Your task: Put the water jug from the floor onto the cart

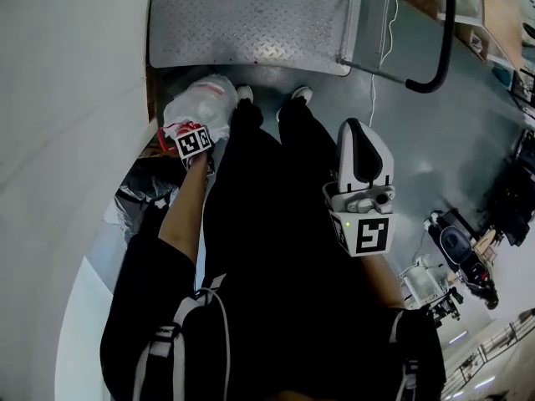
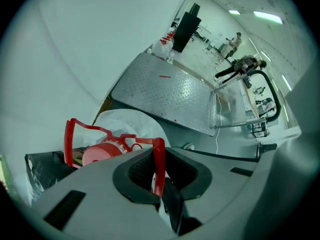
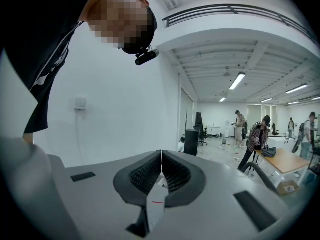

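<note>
Jug [image 1: 203, 103], white with a red cap, lies under the left gripper [image 2: 161, 179], whose jaws clamp its red handle [image 2: 159, 154], just off the cart's [image 1: 251, 19] near edge by the left corner. Right gripper [image 3: 161, 176] is empty, jaws together.

Water jug [image 1: 205, 103] showing cloudy white body, red cap, red handle [image 2: 68, 141]. Cart [image 1: 251, 19] deck showing grey diamond-tread pattern, small red mark far left; its handle bar [image 1: 447, 32] showing black. Left gripper [image 2: 159, 171] and right gripper [image 3: 161, 171] showing pale grey shells, black ribbed pads; marker cubes [image 1: 373, 235] showing black-and-white squares. Floor [image 1: 418, 132] showing blue-grey; person's clothing [image 1: 276, 224] showing black.
</note>
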`<state>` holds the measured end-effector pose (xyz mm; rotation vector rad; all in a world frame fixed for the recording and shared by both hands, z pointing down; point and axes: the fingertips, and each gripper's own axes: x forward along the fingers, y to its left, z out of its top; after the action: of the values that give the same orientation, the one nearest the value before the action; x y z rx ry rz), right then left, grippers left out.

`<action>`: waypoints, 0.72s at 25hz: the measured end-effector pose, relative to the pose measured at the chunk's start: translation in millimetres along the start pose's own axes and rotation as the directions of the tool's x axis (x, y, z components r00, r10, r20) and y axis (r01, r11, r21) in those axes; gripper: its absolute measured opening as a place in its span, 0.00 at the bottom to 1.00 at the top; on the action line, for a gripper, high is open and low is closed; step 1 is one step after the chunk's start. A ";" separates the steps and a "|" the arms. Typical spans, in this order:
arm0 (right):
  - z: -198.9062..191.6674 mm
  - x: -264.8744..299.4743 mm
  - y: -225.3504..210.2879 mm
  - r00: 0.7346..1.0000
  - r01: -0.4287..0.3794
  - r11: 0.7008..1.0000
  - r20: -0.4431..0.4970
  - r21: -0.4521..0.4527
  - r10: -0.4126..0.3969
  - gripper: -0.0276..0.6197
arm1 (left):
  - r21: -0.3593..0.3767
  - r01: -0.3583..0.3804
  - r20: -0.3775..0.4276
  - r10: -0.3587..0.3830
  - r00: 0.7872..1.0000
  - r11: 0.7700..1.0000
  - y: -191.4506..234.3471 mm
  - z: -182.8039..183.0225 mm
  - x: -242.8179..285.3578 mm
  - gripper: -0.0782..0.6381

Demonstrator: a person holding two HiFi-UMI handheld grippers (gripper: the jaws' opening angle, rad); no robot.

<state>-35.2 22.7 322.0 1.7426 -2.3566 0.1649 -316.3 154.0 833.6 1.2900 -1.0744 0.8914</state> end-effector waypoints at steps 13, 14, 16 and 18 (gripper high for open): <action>17.3 10.1 -78.2 0.993 -0.001 0.993 0.118 0.119 -0.013 0.07 | 0.100 -0.025 0.077 0.018 0.997 0.995 -61.7 50.7 -57.9 0.19; 16.6 12.6 -83.8 0.992 -0.008 0.992 0.123 0.128 -0.008 0.07 | 0.100 -0.021 0.082 0.013 0.997 0.995 -69.8 54.0 -60.3 0.19; 19.1 17.3 -97.9 0.990 -0.014 0.989 0.141 0.147 -0.007 0.07 | 0.083 -0.011 0.103 0.002 0.995 0.996 -84.6 65.2 -66.1 0.19; 25.5 19.7 -115.9 0.985 -0.016 0.987 0.170 0.162 -0.012 0.07 | 0.062 -0.003 0.132 -0.006 0.991 0.998 -97.7 79.7 -72.9 0.19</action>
<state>67.4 -35.4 298.0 1.8986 -2.5291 0.2234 -253.3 69.8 732.9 1.4176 -1.1562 0.8536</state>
